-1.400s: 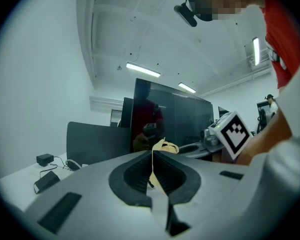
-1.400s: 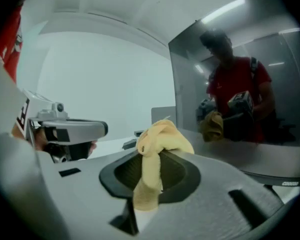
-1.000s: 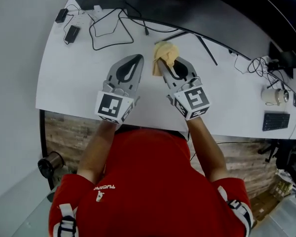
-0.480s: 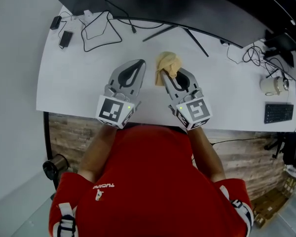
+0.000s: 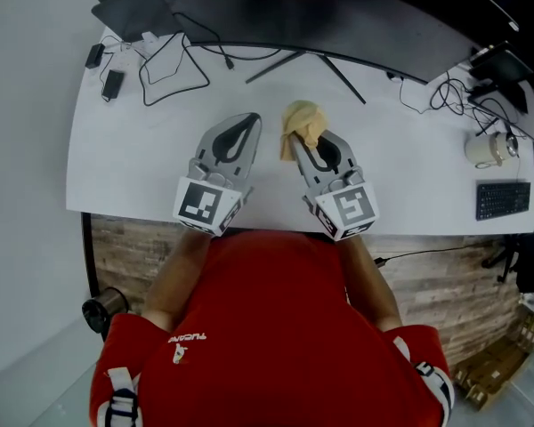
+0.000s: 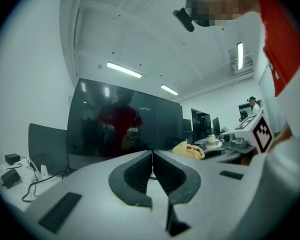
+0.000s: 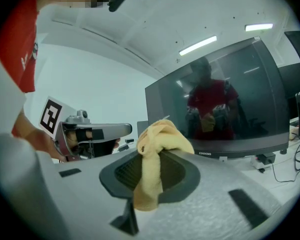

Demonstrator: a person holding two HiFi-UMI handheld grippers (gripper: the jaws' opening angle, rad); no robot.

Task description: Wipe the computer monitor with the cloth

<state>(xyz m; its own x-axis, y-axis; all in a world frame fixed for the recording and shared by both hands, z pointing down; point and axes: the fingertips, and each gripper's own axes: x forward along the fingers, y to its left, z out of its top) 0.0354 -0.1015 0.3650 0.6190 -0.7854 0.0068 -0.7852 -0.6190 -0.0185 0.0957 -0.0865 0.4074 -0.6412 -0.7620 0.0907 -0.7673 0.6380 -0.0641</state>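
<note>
A yellow cloth (image 5: 300, 124) is bunched between the jaws of my right gripper (image 5: 310, 137), which is shut on it above the white desk. The same cloth (image 7: 157, 154) hangs from the jaws in the right gripper view, with the dark computer monitor (image 7: 225, 104) standing ahead and reflecting a person in red. My left gripper (image 5: 246, 123) is beside it on the left, shut with nothing between its jaws. The monitor (image 6: 120, 121) also fills the middle of the left gripper view, and its dark top edge (image 5: 320, 12) runs along the back of the desk in the head view.
The white desk (image 5: 142, 163) carries loose black cables (image 5: 173, 60) and small adapters (image 5: 111, 83) at the back left. A white mug (image 5: 486, 149) and a black keyboard (image 5: 503, 201) lie at the far right. The monitor's thin stand legs (image 5: 316, 60) spread behind the cloth.
Both grippers have drawn slightly back toward the desk's front edge with the cloth still held; the head view has tilted so more of the monitor shows.
</note>
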